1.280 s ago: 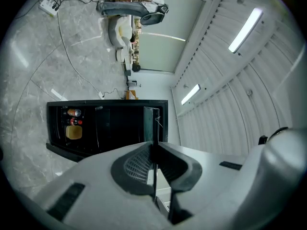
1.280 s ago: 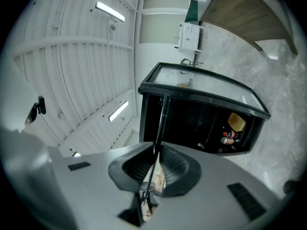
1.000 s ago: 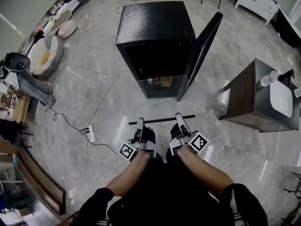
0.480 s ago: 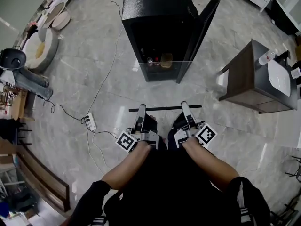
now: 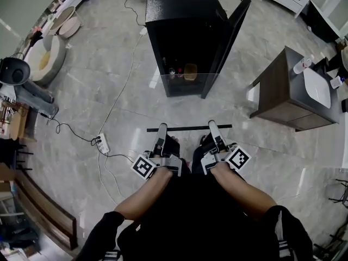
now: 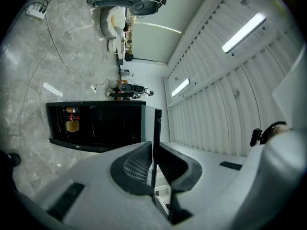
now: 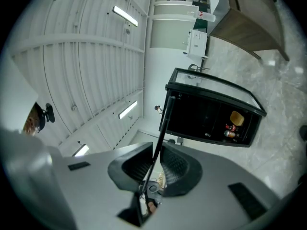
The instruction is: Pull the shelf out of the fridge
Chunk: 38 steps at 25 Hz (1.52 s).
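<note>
Both grippers and the shelf (image 5: pixel 187 128) are now farther from the fridge (image 5: pixel 185 7) than one second before, and more bare floor lies between them. Nearest, the left gripper (image 5: pixel 161 128) has its jaws closed tight on the shelf's dark edge. The right gripper (image 5: pixel 212 125) has the same edge between its jaws. They have just been opening a little, yet the pads seem to bear on it. The shelf hangs level between the two, above the floor and well apart from the fridge. So the pulling seems done, and probably only the setting down is left. Farther off, the fridge stands with its door (image 5: pixel 231 37) open and small items (image 5: pixel 182 72) low inside. The shelf's clear pane is hard to make out. A faint line near the fridge's foot may be its far edge.
</note>
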Available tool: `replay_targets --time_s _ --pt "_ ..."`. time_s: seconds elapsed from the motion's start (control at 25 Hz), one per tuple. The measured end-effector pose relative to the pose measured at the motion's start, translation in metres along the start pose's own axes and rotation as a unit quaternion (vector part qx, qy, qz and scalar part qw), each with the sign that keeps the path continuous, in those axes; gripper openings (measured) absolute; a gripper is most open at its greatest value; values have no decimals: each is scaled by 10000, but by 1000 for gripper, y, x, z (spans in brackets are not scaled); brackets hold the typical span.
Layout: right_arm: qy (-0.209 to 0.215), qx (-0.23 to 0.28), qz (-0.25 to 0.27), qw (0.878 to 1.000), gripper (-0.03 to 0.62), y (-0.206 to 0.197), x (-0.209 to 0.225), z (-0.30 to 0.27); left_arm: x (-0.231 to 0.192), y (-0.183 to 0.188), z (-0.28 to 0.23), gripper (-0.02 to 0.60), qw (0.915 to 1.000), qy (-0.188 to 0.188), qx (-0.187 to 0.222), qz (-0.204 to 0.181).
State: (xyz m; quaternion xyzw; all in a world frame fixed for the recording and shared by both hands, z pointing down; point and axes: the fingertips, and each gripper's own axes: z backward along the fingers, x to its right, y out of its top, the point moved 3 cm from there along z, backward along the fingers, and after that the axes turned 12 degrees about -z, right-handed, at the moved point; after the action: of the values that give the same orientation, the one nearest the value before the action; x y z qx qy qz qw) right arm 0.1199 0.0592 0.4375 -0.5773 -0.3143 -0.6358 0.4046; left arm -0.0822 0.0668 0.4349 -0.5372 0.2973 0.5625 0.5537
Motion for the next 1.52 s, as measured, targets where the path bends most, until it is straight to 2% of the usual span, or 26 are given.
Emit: replay_targets --time_s 1.52 --pt "247 93 14 9997 54 0 -11 0 7 1 2 36 9998 -155 47 72"
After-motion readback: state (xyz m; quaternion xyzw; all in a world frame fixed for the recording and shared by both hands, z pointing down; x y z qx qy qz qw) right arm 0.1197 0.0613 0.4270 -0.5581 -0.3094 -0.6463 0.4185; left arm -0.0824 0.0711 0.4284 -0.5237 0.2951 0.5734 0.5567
